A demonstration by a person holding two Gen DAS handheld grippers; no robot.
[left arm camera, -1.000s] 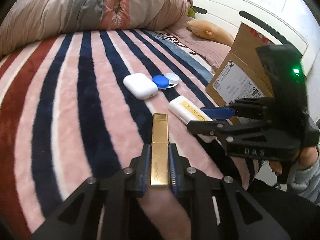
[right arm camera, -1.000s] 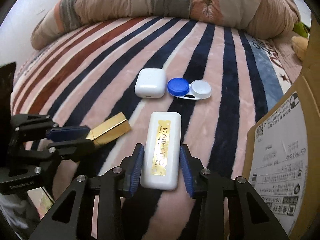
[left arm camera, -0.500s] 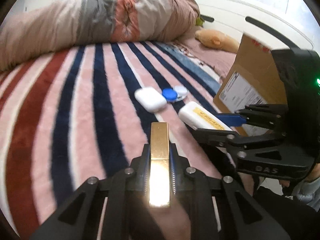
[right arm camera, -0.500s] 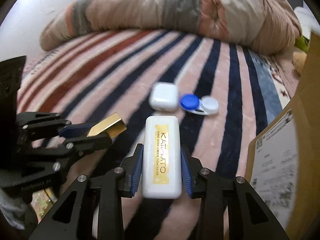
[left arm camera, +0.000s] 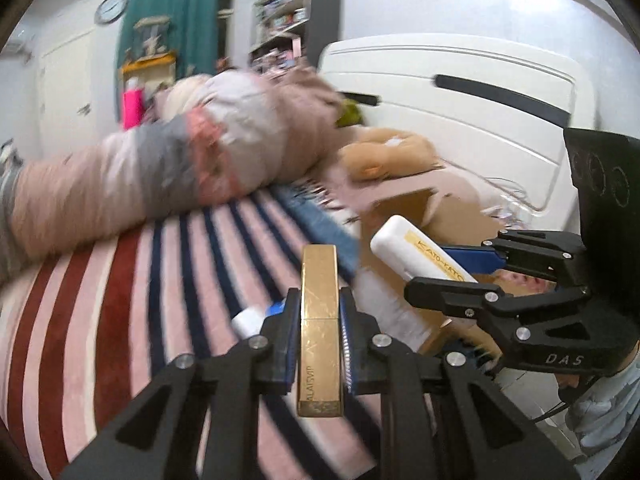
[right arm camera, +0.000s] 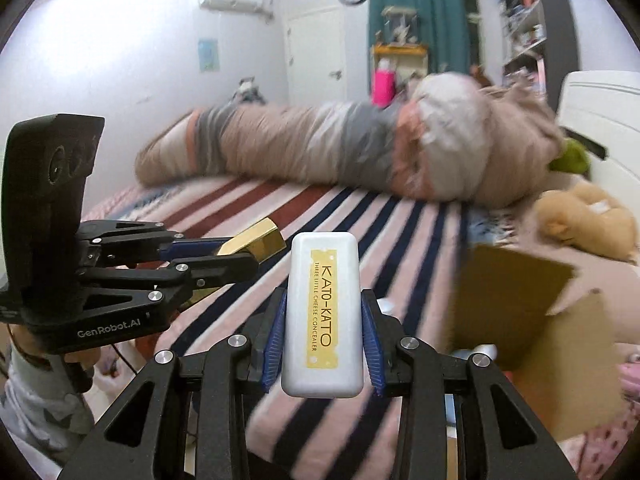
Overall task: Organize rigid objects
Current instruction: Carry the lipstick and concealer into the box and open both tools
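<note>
My left gripper (left arm camera: 319, 312) is shut on a gold rectangular case (left arm camera: 319, 320) and holds it up above the striped bed. My right gripper (right arm camera: 323, 316) is shut on a white KATO-KATO concealer case (right arm camera: 323, 320), also lifted. Each shows in the other view: the right gripper (left arm camera: 460, 272) with the white case (left arm camera: 416, 252) is to the right, the left gripper (right arm camera: 224, 256) with the gold case (right arm camera: 256, 240) is to the left. A white earbud case (left arm camera: 246, 322) and a blue lens case (left arm camera: 277, 309) lie on the bed, mostly hidden behind my left fingers.
An open cardboard box (right arm camera: 540, 328) stands at the bed's right side, also in the left wrist view (left arm camera: 420, 208). A rolled duvet (right arm camera: 340, 148) lies across the far bed. A tan plush toy (right arm camera: 588, 216) lies by the white headboard (left arm camera: 460, 92).
Both grippers have lifted and tilted up with their cases, off the blanket. The view now shows the room and the box's open top; the earbud and lens cases dropped low in view.
</note>
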